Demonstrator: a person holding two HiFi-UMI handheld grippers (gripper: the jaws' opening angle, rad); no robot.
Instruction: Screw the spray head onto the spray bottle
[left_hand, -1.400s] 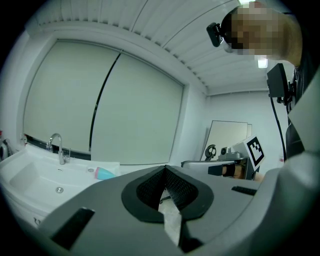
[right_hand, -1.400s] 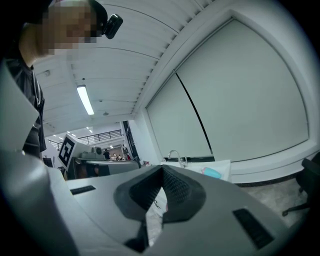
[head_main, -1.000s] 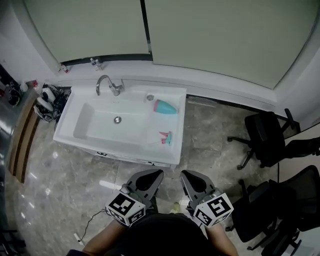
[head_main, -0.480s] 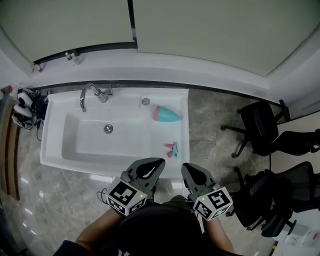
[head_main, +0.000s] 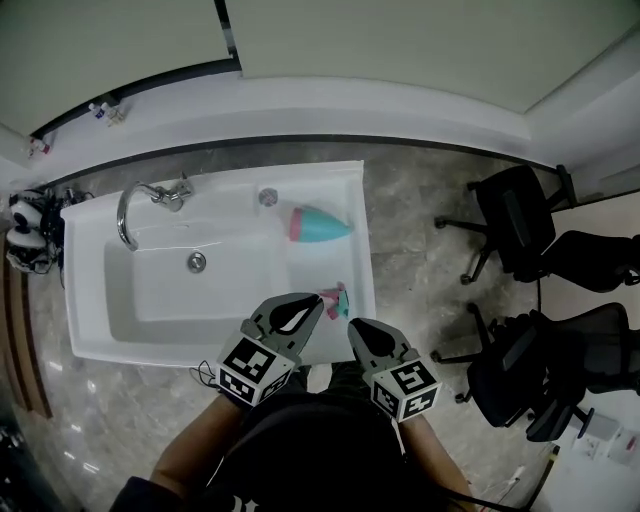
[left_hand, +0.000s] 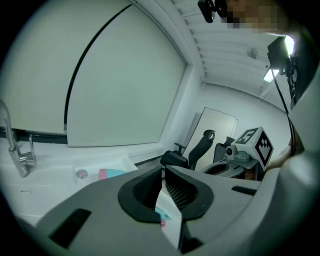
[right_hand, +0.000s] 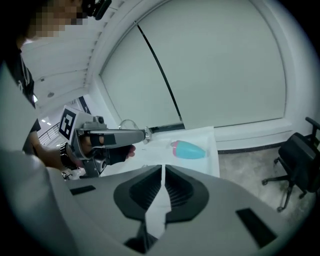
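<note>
Grey stone-patterned floor (head_main: 420, 220) fills most of the head view, with a white sink (head_main: 85, 280) set across its left half and black office chairs (head_main: 515, 230) pushed clear at the right edge. A person stands at the sink's near rim and holds the left gripper (head_main: 312, 300) and the right gripper (head_main: 354, 328) side by side at lower centre. Both are angled down toward the flat ledge on the basin's right side, which looks like an approach rather than a grasp. Each gripper's own view shows its ribbed pads pressed together with nothing between them, so neither has hold of anything, and both would have to part before a pick. The two parts to be joined lie on that ledge, apart from each other. The teal spray bottle (head_main: 320, 224) rests on its side at upper centre, its pink end facing the basin. The small pink-and-teal spray head (head_main: 338, 299) lies lower down, just beside the left gripper's tip. No screwing has begun.
</note>
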